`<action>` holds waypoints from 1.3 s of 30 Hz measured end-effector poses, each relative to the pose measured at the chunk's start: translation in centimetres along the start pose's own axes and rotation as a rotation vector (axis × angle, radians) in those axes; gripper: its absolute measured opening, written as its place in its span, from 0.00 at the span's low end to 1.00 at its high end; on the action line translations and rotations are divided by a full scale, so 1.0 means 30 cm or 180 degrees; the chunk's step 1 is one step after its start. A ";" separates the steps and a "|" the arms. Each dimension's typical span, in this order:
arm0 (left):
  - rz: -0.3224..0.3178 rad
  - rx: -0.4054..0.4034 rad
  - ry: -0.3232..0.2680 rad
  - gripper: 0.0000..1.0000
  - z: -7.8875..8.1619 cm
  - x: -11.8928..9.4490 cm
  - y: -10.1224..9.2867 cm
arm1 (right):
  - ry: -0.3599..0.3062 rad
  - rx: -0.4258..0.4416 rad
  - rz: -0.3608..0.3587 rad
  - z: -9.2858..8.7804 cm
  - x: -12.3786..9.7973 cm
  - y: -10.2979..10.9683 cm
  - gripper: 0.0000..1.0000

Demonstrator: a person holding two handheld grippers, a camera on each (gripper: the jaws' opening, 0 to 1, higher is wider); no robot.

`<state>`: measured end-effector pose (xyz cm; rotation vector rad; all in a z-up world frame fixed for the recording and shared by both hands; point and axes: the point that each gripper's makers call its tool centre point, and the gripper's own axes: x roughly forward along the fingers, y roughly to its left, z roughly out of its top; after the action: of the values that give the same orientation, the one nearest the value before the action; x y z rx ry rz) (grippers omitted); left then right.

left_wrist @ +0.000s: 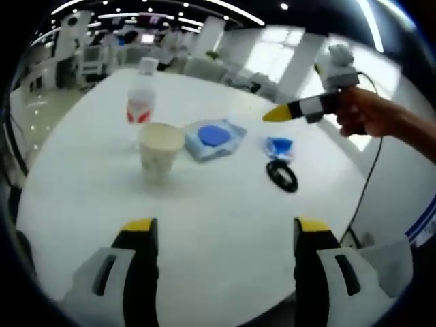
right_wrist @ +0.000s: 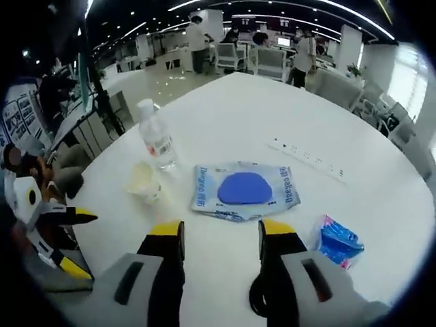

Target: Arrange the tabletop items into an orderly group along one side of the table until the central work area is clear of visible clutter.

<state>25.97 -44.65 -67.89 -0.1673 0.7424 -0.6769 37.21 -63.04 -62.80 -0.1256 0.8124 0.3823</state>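
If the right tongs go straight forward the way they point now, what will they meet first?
Probably the wipes packet: it lies directly ahead of the open right tongs, though depth is hard to judge.

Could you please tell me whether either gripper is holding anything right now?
Nothing is held: the left gripper and right gripper are both open and empty.

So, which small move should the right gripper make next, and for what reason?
Probably lower the right gripper, jaws open, onto the wet wipes pack just ahead and close on its near edge. The pack lies flat mid-table, apart from the water bottle and paper cup, which already stand together near one edge.
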 end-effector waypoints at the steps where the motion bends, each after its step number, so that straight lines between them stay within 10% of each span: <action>1: -0.0003 -0.0002 -0.0005 0.78 0.001 -0.001 0.000 | -0.0019 0.0045 0.0008 -0.001 -0.004 -0.002 0.45; 24: -0.0046 -0.0008 0.0032 0.78 -0.013 0.008 -0.008 | -0.0035 0.0579 -0.0227 -0.358 -0.205 -0.092 0.54; 39: -0.0049 0.0011 -0.0006 0.78 -0.007 0.000 -0.011 | -0.0092 0.0820 -0.0260 -0.477 -0.225 -0.040 0.55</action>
<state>25.67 -44.89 -67.92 -0.1708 0.7387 -0.6925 23.69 -69.71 -67.71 0.0864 0.8185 0.1997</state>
